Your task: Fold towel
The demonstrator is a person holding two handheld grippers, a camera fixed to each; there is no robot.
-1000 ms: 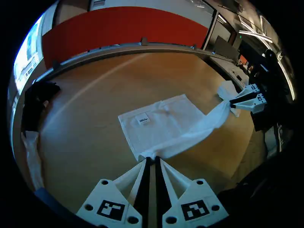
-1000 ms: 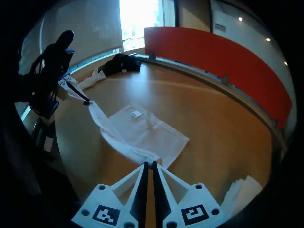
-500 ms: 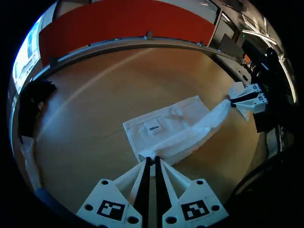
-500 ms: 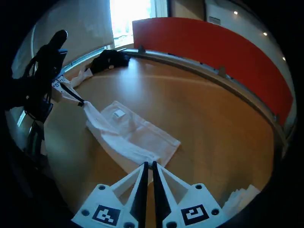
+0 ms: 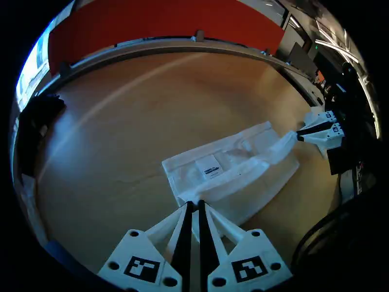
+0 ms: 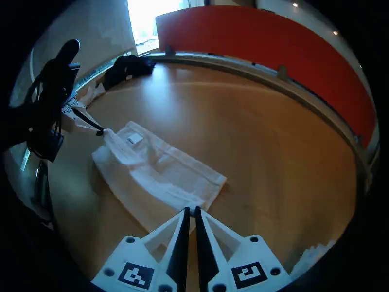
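Observation:
A white towel (image 5: 233, 170) lies on the wooden table, its near edge lifted and carried over the rest. In the left gripper view my left gripper (image 5: 193, 204) is shut on one corner of that lifted edge. Farther right in the same view the right gripper (image 5: 297, 136) pinches the other corner. In the right gripper view the towel (image 6: 155, 168) stretches from my right gripper (image 6: 189, 210), shut on its corner, to the left gripper (image 6: 101, 132) at the far left. A small label (image 5: 210, 170) shows on the towel.
A red partition (image 6: 272, 53) runs along the table's far rim (image 5: 160, 46). A dark bundle (image 6: 127, 65) lies near the window end, with white cloth (image 6: 92, 92) beside it. More white cloth (image 6: 311, 255) sits at the lower right of the right gripper view.
Both grippers have carried the lifted towel edge forward over the flat part. The hanging fold has shortened and now drapes onto the towel. The towel looks narrower.

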